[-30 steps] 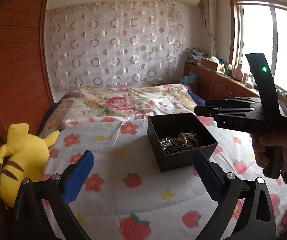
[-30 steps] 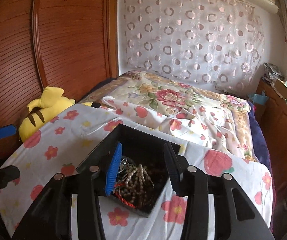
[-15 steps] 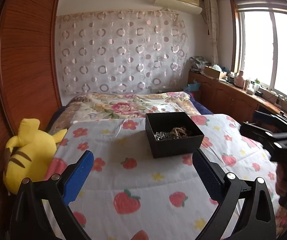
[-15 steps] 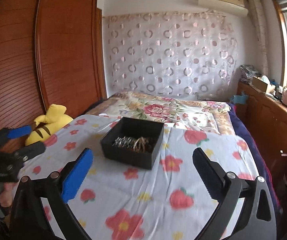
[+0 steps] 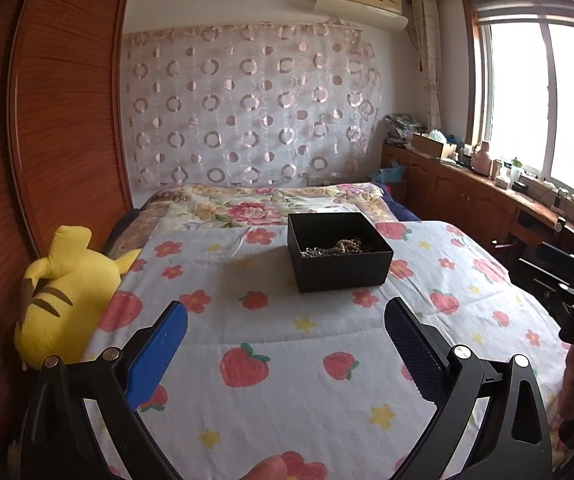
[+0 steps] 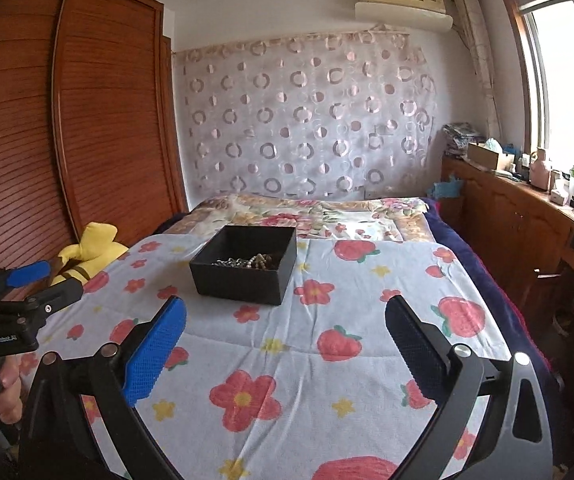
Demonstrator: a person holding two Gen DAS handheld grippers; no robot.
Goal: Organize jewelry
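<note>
Your left gripper (image 5: pixel 285 334): jaws apart, empty | your right gripper (image 6: pixel 285 334): jaws apart, empty | box (image 6: pixel 244 265): jewelry (image 6: pixel 247 261) inside, on quilt (image 6: pixel 287 360)

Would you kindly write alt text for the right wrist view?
The right gripper, open and empty, faces a black box of jewelry on a flowered bedspread. The left gripper and a yellow plush toy are at left.
</note>
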